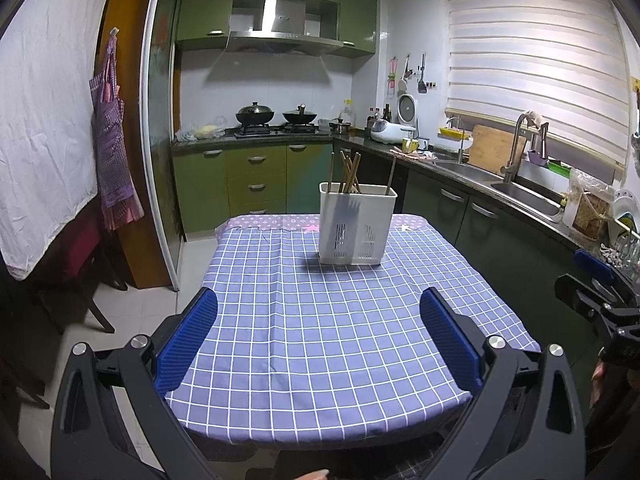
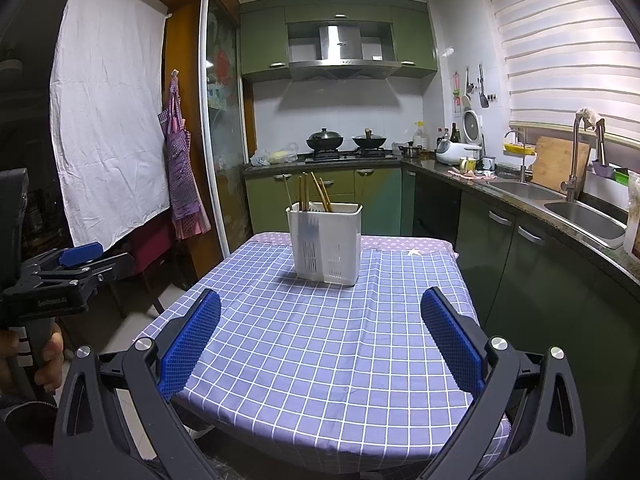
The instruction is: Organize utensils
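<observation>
The left claw (image 1: 318, 336) stands with its blue pads wide apart and nothing between them, held low over the near edge of the desk (image 1: 340, 360); the right claw (image 2: 320, 336) is likewise spread and bare, so both seem simply parked facing the work. From either claw the white utensil holder (image 1: 356, 226) lies at about 12 o'clock, upright near the far end of the checked cloth (its slotted front turned toward the cameras). The chopsticks (image 2: 316, 196) stand in it with their long axes near vertical, tips up, some leaning toward 1 o'clock; one stick (image 1: 392, 174) rises alone in the right-hand section. No loose utensil shows on the cloth, which fits a finished sort, or utensils waiting out of view; what else the holder contains I cannot make out.
</observation>
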The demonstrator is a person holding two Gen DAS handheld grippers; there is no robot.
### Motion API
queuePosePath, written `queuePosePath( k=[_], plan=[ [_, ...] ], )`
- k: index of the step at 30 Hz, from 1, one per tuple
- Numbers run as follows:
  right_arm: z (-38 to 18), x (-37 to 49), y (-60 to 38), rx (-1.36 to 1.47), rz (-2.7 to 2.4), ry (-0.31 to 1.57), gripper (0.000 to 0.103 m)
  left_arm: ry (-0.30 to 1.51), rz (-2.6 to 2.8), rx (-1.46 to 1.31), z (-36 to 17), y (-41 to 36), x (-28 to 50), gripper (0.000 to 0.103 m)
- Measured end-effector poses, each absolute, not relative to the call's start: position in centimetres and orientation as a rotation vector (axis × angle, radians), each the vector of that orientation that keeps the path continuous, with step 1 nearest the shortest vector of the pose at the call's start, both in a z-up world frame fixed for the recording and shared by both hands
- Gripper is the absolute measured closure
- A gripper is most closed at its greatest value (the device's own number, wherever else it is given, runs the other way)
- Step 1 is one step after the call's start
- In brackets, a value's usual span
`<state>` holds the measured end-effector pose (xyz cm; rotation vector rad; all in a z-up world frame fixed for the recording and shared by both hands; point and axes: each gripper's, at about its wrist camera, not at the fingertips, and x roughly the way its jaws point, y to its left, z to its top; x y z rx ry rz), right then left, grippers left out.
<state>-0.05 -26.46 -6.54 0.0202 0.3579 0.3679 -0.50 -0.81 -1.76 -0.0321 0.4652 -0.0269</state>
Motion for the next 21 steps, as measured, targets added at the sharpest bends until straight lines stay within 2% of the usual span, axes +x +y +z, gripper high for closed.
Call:
queuePosePath(
  k=[21],
  plan=[
    [-6.71,0.54,-26.62,0.021,0.375,0.376,0.005,0.478,-0.005,-0.017,-2.21,-1.0,0.54,0.007]
  ],
)
